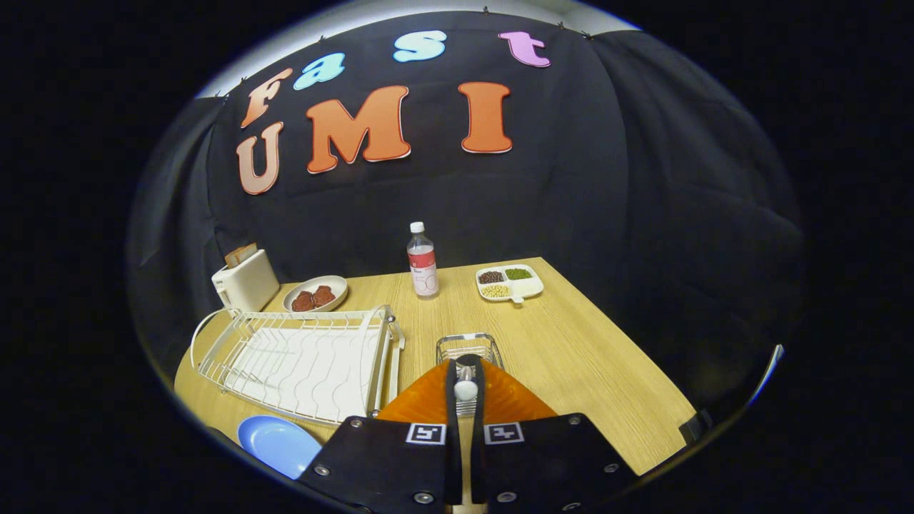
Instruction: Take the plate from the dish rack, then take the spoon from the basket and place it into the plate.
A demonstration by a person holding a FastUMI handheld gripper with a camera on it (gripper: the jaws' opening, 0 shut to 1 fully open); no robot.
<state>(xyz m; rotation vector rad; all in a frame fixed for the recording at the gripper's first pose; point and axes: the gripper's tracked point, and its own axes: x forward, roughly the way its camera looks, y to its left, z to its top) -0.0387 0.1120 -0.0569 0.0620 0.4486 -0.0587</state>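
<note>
A light wooden tabletop point(571, 357) carries a white dish rack point(303, 360) at nine o'clock, a blue plate point(277, 442) at seven, a toaster point(246, 280) and meat dish point(315, 293) at ten, a bottle point(422, 261) at twelve, a divided tray point(510, 283) at one, and a wire basket point(469, 348) centrally.

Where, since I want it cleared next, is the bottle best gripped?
Probably its mid-body, from the near side with fingers level: the bottle stands upright and alone, and its cap is narrow. The tool is shut on the spoon above the orange plate.
</note>
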